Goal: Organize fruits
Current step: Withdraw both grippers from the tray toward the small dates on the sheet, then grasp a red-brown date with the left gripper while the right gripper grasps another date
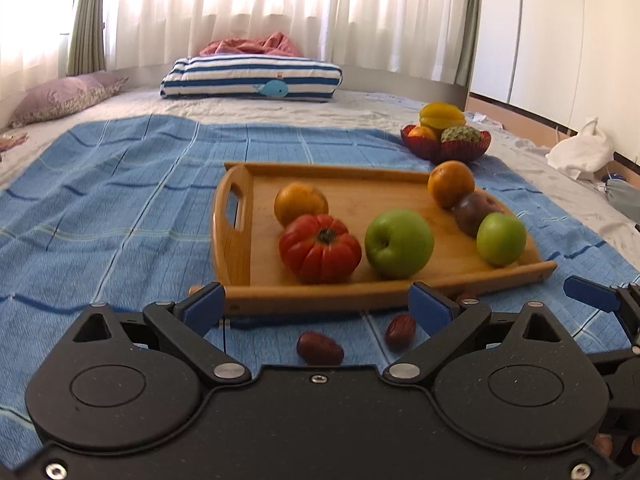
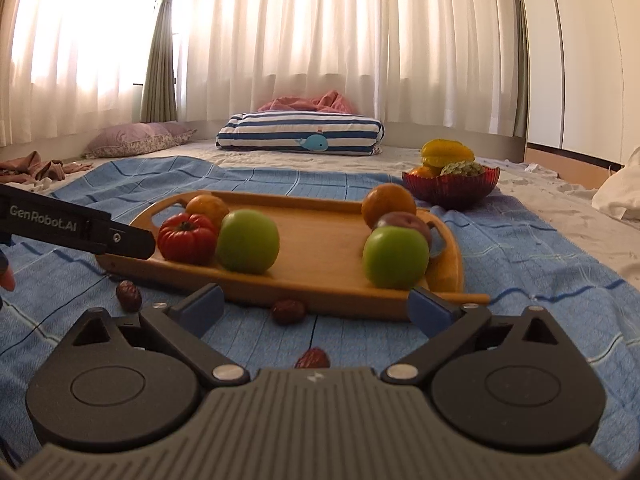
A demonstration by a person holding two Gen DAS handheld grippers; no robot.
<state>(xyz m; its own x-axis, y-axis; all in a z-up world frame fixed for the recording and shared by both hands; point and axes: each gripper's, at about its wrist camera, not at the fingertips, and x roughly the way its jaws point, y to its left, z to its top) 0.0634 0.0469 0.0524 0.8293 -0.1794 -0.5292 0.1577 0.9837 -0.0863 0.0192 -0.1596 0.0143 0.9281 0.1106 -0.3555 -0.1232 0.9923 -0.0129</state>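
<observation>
Fruit on wooden tray (image 1: 400, 184), ribbed red tomato (image 1: 320, 249), glossy green apples, both tongs spread wide, empty

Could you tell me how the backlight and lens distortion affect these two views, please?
Left wrist view: the curtains blow out white, the wardrobe bows, and the tray and tomato look slightly soft. Right wrist view: the same glare from the curtains, stronger bending at the edges, and a dark corner top right.
</observation>
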